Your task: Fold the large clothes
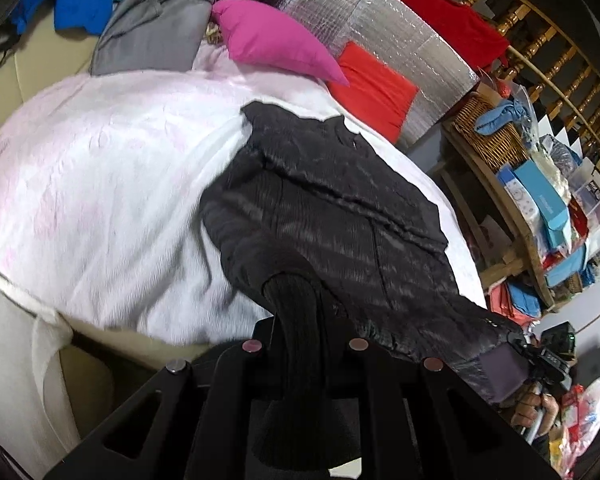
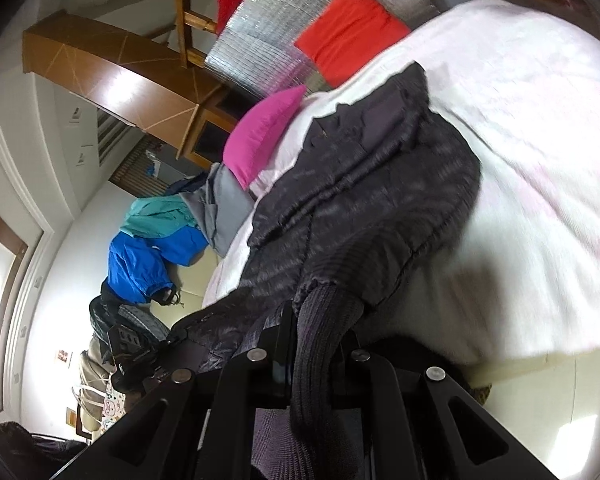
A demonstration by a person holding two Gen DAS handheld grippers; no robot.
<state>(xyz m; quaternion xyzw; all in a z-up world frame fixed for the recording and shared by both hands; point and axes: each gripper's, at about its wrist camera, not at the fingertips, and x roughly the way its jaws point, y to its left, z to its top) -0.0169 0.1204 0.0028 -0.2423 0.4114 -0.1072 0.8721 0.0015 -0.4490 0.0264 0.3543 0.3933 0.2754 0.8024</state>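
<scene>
Jacket [image 1: 332, 200] black, quilted sheen (cuffs ribbed knit). Bedspread [image 1: 100, 168] white, faint pink. Pillow [image 1: 276, 44] magenta; cushion [image 1: 374, 92] orange-red. Grippers black.

Black quilted jacket [image 1: 340, 208] with ribbed cuffs, spread on bed, hem lifted

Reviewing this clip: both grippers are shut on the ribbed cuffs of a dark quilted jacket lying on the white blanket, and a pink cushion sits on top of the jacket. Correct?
Not quite. The pink cushion lies on the white blanket beyond the dark quilted jacket, apart from it, as the left wrist view shows. The rest holds: the left gripper and right gripper are each shut on a ribbed cuff.
</scene>
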